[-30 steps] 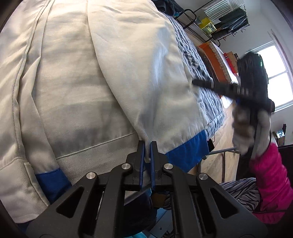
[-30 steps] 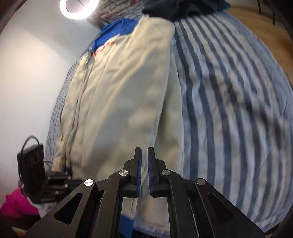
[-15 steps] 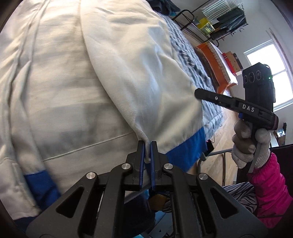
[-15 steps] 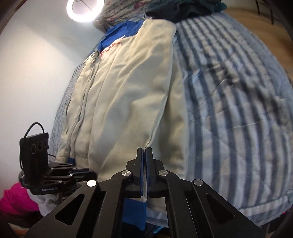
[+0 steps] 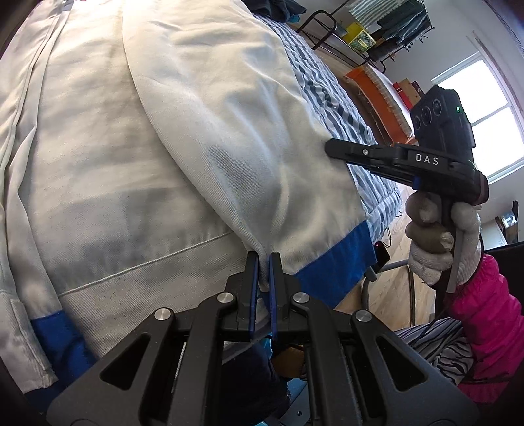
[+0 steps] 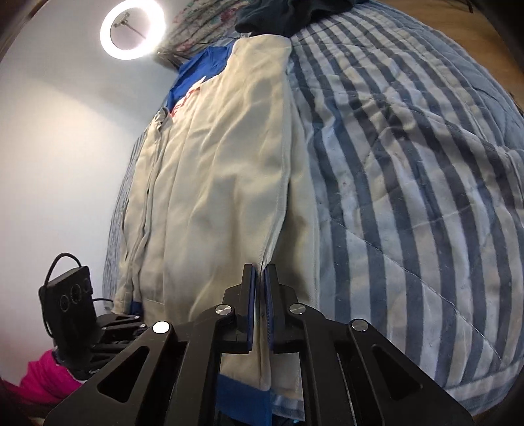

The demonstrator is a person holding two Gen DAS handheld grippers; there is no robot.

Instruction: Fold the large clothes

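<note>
Cream cloth with blue trim fills most of both views: it is a big jacket [image 5: 137, 157] lying flat on a bed with a blue and white striped quilt [image 6: 409, 170]. The quilt is the landmark. The jacket lies along the quilt's left part in the right wrist view, with its blue collar end [image 6: 199, 75] far up near a round ring light [image 6: 132, 29]. The left gripper [image 5: 261, 262] is pinched tight on the jacket's near edge, just beside the blue hem band [image 5: 334, 262]. The right gripper [image 6: 258, 275] is also pinched tight on a folded cream edge, close to the quilt's near side. A gloved hand [image 5: 439, 236] with a pink sleeve [image 5: 484, 324] holds the right gripper past the quilt's edge. Dark clothes [image 6: 288, 13] sit at the quilt's far end.
</note>
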